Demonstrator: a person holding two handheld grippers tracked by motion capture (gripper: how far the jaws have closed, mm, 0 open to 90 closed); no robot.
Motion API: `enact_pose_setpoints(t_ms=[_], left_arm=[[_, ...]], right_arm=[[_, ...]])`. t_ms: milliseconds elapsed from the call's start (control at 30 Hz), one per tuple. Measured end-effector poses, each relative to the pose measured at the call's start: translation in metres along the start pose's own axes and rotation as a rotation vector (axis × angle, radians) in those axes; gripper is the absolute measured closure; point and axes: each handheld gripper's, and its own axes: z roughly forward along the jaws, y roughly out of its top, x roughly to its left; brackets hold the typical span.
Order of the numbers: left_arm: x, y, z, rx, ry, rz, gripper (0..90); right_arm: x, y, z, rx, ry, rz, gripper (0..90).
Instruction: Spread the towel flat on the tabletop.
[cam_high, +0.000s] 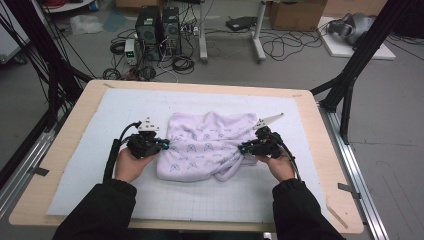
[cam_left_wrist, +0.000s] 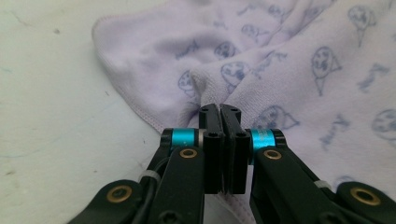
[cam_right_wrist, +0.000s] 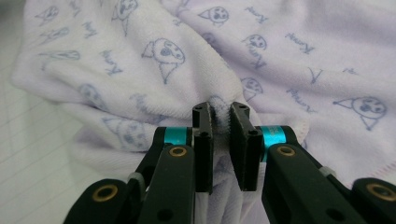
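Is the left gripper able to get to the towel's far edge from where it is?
Probably not right now. The left gripper is clamped on the towel's near-left edge, so it would likely have to let go first. Past it, nothing lies on the towel.

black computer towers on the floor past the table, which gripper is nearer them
Left. The left gripper, pinching the towel's left edge, sits almost straight below the towers; the right gripper grips the towel's right side, farther across.
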Motion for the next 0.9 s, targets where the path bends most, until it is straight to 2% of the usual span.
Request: enact_pose_setpoints(t_ms=[67, 133, 167, 200, 267, 367, 467, 500, 567, 633, 700, 733, 800, 867, 900], left_arm=[[0.001, -0.001, 0.002, -0.001, -0.003, -0.006, 86.3], [0.001, 0.000, -0.004, -0.010, -0.015, 0.000, 82.0], [0.001, 0.000, -0.008, -0.021, -0.016, 0.001, 79.1], [0.001, 0.000, -0.014, -0.038, -0.019, 0.003, 76.1], [-0.002, 0.001, -0.026, -0.071, -0.007, -0.002, 69.3], [-0.006, 0.001, -0.041, -0.106, -0.014, 0.009, 66.9], [-0.016, -0.001, -0.050, -0.108, -0.034, 0.043, 64.7], [-0.019, -0.004, -0.051, -0.113, -0.039, 0.041, 64.2], [-0.026, -0.015, -0.049, -0.095, -0.073, 0.044, 62.9], [-0.033, -0.027, -0.043, -0.073, -0.088, 0.045, 59.0], [-0.037, -0.038, -0.036, -0.045, -0.114, 0.050, 52.6], [-0.039, -0.042, -0.031, -0.029, -0.120, 0.053, 53.0], [-0.041, -0.048, -0.024, -0.002, -0.126, 0.055, 52.7], [-0.044, -0.052, -0.014, 0.036, -0.129, 0.074, 56.1], [-0.046, -0.053, -0.012, 0.023, -0.117, 0.095, 58.5]], right_arm=[[-0.005, -0.002, 0.004, -0.014, 0.018, 0.022, 77.8], [-0.003, -0.002, 0.000, -0.033, -0.003, 0.027, 71.3], [-0.002, -0.002, -0.004, -0.040, -0.003, 0.011, 70.1], [0.003, -0.002, -0.009, -0.048, -0.022, -0.004, 69.3], [0.012, -0.002, -0.023, -0.092, -0.047, -0.062, 69.1], [0.024, -0.002, -0.036, -0.138, -0.041, -0.096, 68.3], [0.039, -0.006, -0.044, -0.148, -0.046, -0.136, 67.4], [0.044, -0.008, -0.045, -0.147, -0.042, -0.146, 66.6], [0.051, -0.014, -0.042, -0.134, -0.026, -0.148, 62.8], [0.059, -0.024, -0.034, -0.142, -0.007, -0.160, 58.3], [0.063, -0.030, -0.024, -0.136, -0.019, -0.159, 54.0], [0.063, -0.034, -0.017, -0.118, -0.009, -0.152, 54.0], [0.064, -0.036, -0.006, -0.073, -0.032, -0.155, 53.8], [0.064, -0.036, 0.005, -0.060, -0.044, -0.161, 53.5], [0.064, -0.035, 0.011, -0.052, -0.052, -0.162, 53.9]])
